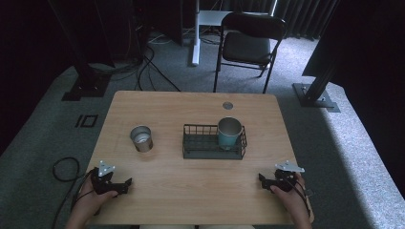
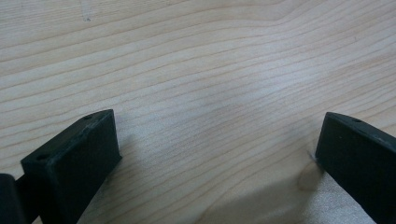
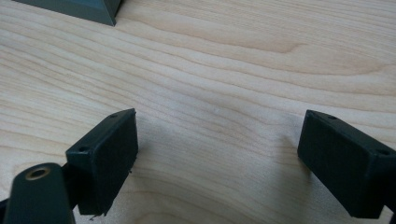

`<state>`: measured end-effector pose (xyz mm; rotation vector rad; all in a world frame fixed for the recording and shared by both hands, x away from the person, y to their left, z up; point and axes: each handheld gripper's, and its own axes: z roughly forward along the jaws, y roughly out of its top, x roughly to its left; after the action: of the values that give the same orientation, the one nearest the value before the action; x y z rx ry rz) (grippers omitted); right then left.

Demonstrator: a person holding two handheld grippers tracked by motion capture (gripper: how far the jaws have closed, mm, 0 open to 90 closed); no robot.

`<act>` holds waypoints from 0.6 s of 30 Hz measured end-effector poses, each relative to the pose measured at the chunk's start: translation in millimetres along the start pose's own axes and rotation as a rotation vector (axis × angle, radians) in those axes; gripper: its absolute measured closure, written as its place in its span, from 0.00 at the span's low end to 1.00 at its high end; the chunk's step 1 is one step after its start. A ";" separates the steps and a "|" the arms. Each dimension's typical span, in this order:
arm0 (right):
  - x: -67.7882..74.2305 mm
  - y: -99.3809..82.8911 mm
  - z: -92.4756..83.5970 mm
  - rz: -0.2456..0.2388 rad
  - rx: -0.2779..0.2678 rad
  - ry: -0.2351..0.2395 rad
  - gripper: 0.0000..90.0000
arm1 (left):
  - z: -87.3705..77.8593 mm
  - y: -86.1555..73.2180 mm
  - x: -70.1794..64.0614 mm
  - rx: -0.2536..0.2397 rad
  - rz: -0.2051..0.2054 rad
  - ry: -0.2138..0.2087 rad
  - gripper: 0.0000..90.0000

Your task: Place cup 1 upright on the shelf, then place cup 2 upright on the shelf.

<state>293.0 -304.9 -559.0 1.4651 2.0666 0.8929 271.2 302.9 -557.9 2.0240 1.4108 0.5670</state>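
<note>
Between both grippers lies bare wooden table (image 1: 191, 191).

This looks like a lab or test room set up for recording. A lone wooden table (image 1: 191, 107) stands on grey carpet (image 1: 43, 129) in the middle of the frame. Black metal stands bolted to base plates (image 1: 316, 95) rise at the upper left and upper right, loose cables (image 1: 148, 67) trail across the floor at the top, and dark curtains (image 1: 305, 14) close off the back behind a folding chair (image 1: 248, 45).
</note>
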 end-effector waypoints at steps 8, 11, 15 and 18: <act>0.0 0.1 0.0 -0.002 0.001 0.002 0.13 | -0.1 0.2 0.1 0.001 0.000 0.000 0.00; 0.0 0.1 0.0 -0.001 0.001 0.002 0.13 | -0.2 0.3 0.1 0.001 0.001 0.000 0.00; 0.0 0.2 0.0 0.000 0.001 0.002 0.13 | -0.8 -0.4 -0.1 0.001 0.014 -0.013 0.00; 0.0 0.2 0.0 -0.001 0.002 0.002 0.13 | -1.2 -0.5 0.5 -0.008 0.020 -0.043 0.00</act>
<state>293.1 -304.8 -558.9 1.4646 2.0696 0.8930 270.2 303.8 -557.3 2.0347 1.3621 0.5335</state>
